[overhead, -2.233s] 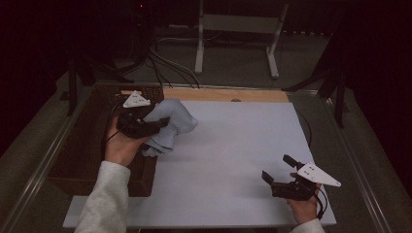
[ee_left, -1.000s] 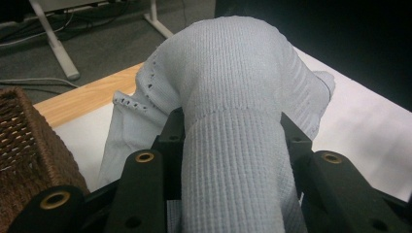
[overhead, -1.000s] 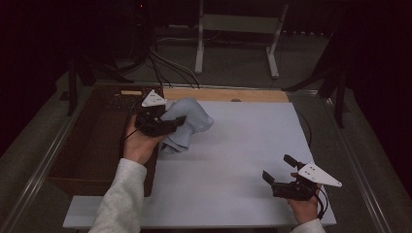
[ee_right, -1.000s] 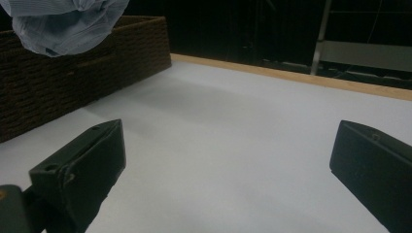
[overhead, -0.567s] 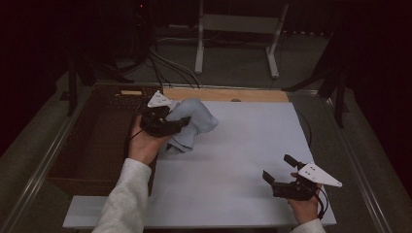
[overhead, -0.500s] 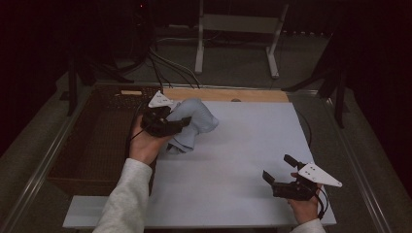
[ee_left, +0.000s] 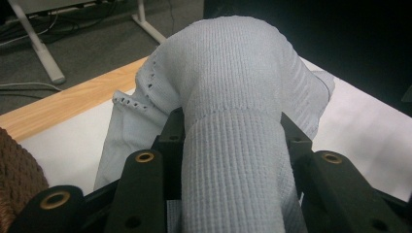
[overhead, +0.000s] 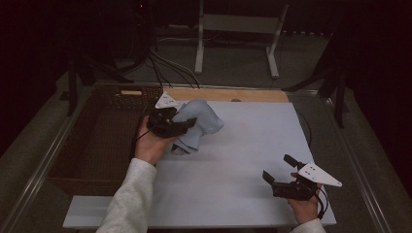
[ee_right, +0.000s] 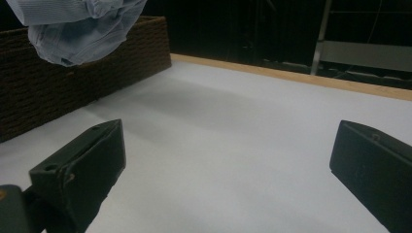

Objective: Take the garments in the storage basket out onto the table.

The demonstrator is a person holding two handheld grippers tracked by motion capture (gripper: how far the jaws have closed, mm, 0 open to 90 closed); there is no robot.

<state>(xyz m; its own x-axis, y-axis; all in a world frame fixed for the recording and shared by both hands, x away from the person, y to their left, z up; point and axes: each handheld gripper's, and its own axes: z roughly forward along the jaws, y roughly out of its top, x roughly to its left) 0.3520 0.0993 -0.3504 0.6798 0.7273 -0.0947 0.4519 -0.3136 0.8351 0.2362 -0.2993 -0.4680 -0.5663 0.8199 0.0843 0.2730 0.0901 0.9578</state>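
A light blue ribbed knit garment (overhead: 201, 122) hangs bunched above the white table's (overhead: 233, 165) back-left part, beside the basket. My left gripper (overhead: 182, 125) is shut on it; in the left gripper view the cloth (ee_left: 233, 92) is squeezed between both black jaws of the left gripper (ee_left: 232, 133) and drapes forward over them. My right gripper (overhead: 277, 166) rests low near the table's front right, open, with nothing between its fingers. In the right gripper view, the right gripper (ee_right: 228, 145) has its jaws wide apart over bare table, and the cloth (ee_right: 77, 29) hangs at the upper left.
A dark brown wicker basket (overhead: 97, 141) stands along the table's left side, its wall (ee_right: 73, 77) also in the right gripper view. A wooden strip (overhead: 228, 94) borders the table's far edge. Beyond it are cables and a white metal stand (overhead: 238, 29) on the floor.
My left hand has carried the blue garment rightward, from over the basket's edge to above the table. The right gripper has stayed in place.
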